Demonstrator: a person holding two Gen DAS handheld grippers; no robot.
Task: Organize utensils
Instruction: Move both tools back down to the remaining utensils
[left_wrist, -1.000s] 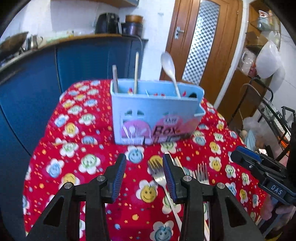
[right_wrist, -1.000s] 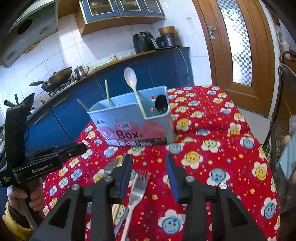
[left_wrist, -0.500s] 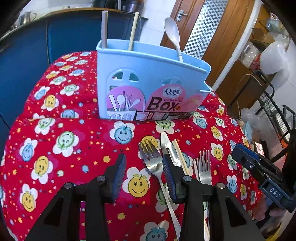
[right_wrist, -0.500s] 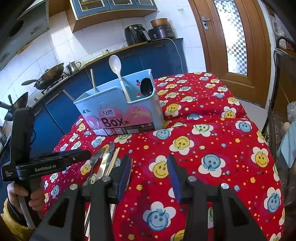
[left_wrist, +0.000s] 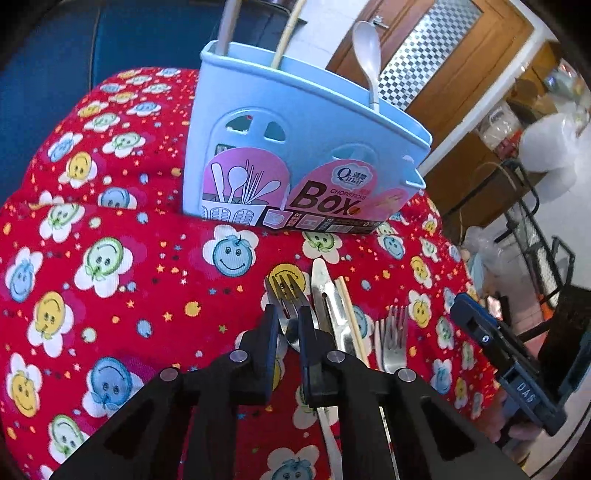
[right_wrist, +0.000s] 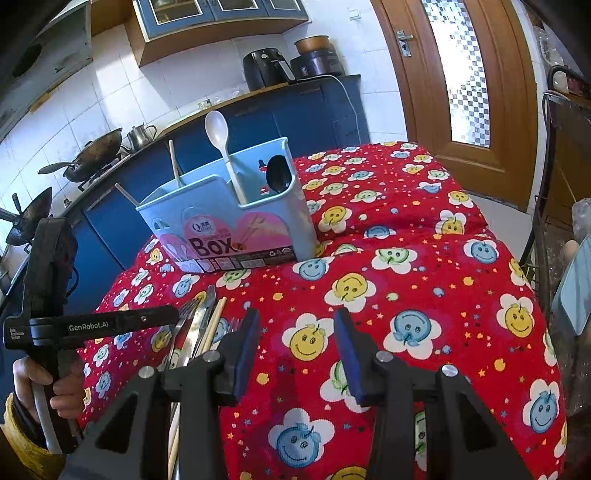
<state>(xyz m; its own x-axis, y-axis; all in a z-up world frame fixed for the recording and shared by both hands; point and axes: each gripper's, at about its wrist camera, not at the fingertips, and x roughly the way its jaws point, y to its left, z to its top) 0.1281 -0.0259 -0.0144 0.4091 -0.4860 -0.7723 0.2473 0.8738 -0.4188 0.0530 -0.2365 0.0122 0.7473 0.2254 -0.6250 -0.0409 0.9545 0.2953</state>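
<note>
On the red tablecloth (left_wrist: 155, 295), two forks, one knife (left_wrist: 325, 299) and one chopstick (left_wrist: 351, 317) lay; left gripper (left_wrist: 287, 332) pinched one fork (left_wrist: 286, 295); right gripper (right_wrist: 295, 347) gaped wide, empty.

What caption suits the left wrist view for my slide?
Left hand-held gripper closes on a fork before the utensil box.

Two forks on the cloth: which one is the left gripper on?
The left gripper straddles the fork left of the knife; the other fork lies apart, right.

Forks (left_wrist: 286, 299), knife (left_wrist: 325, 295) lie before utensil box (left_wrist: 295, 162).
</note>
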